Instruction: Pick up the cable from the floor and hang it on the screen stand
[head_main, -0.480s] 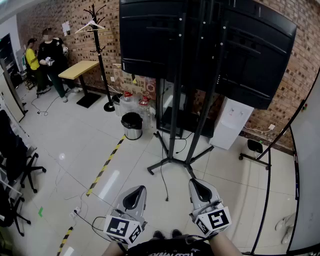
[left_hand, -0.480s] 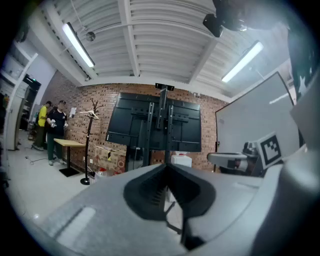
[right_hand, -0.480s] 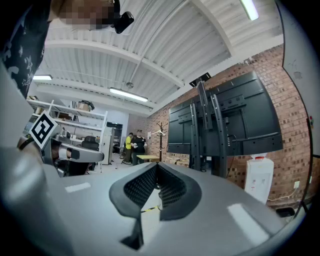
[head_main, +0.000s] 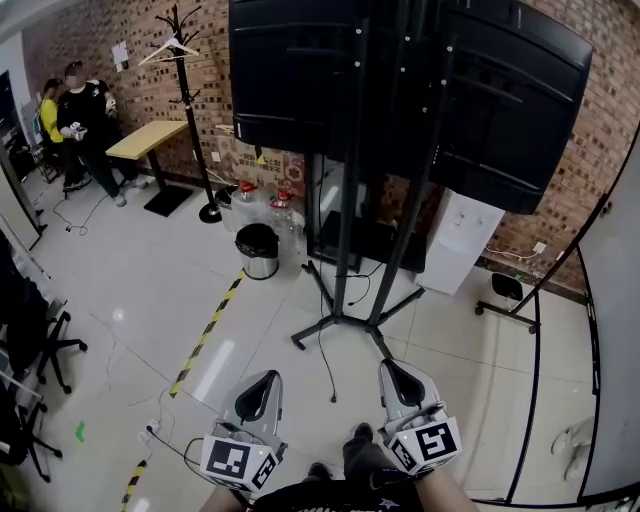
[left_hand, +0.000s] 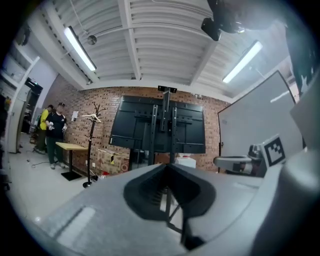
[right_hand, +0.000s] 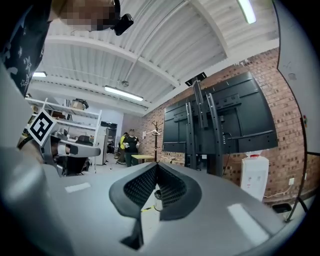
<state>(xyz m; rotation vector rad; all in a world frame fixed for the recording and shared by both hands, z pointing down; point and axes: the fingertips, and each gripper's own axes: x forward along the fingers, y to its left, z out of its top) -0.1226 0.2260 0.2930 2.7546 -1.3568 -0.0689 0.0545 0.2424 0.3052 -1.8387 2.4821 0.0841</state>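
The screen stand (head_main: 345, 250) is a black rolling frame that carries two large black screens (head_main: 400, 80), straight ahead of me in the head view. A thin black cable (head_main: 325, 365) trails from its base across the floor tiles toward me. My left gripper (head_main: 268, 378) and right gripper (head_main: 391, 368) are held low and side by side, well short of the cable and above the floor. Both are shut with nothing between the jaws. In the gripper views the left gripper (left_hand: 167, 166) and right gripper (right_hand: 156, 165) point at the stand (left_hand: 165, 130) (right_hand: 200, 135).
A black waste bin (head_main: 258, 250), a coat rack (head_main: 190, 110) and a wooden table (head_main: 150, 140) stand at the back left, with two people (head_main: 75, 120) beyond. Yellow-black tape (head_main: 205, 335) crosses the floor. Office chairs (head_main: 30, 330) are at left, a white dispenser (head_main: 455, 245) and a board frame (head_main: 590, 300) at right.
The view has drifted a little, so the stand sits slightly higher and more to the left. A shoe has come forward between the grippers. The left gripper sits a bit lower.
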